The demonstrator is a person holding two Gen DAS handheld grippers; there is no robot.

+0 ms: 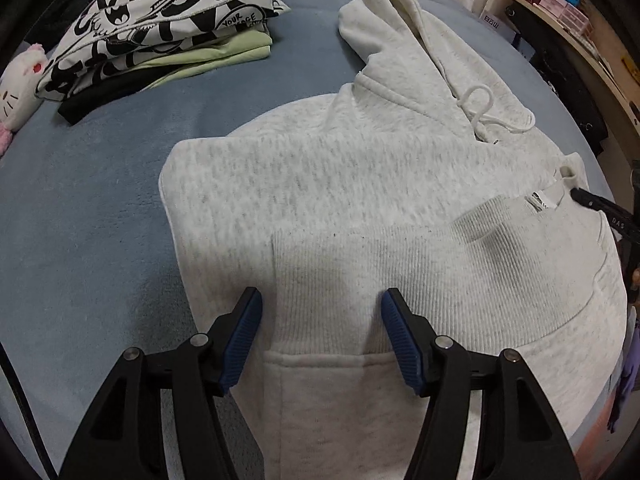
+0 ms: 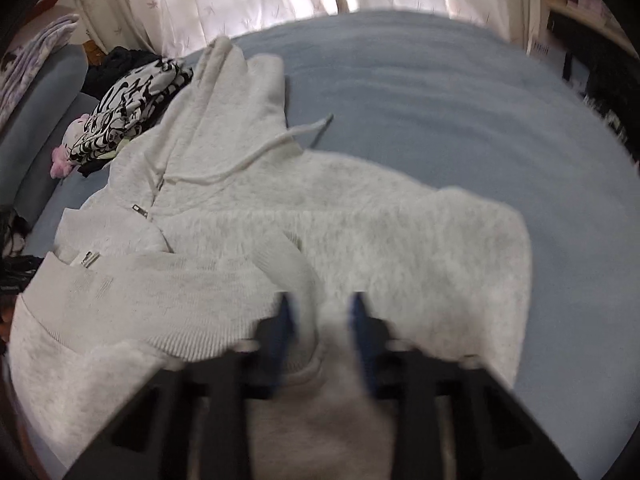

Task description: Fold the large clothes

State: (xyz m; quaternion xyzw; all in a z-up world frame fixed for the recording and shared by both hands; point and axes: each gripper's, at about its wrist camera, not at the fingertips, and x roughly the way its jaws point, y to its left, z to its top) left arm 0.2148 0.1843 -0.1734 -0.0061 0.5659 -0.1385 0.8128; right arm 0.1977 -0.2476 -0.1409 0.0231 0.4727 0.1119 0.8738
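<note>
The left gripper [image 1: 321,308] is held spread, blue pads on either side of the ribbed hem of a pale grey hoodie [image 1: 340,184], nothing clamped. The right gripper [image 2: 322,312] is blurred; its fingers are seen parted around a ribbed cuff, grip not determinable. The hoodie is laid partly folded on a blue bed cover [image 1: 80,240] directly ahead of both grippers, its hood and drawstring [image 2: 256,152] farthest. Beyond, to the left, a stack of folded clothes [image 1: 160,28] and a plush toy [image 1: 16,92], cut off at the frame edge, are recorded.
</note>
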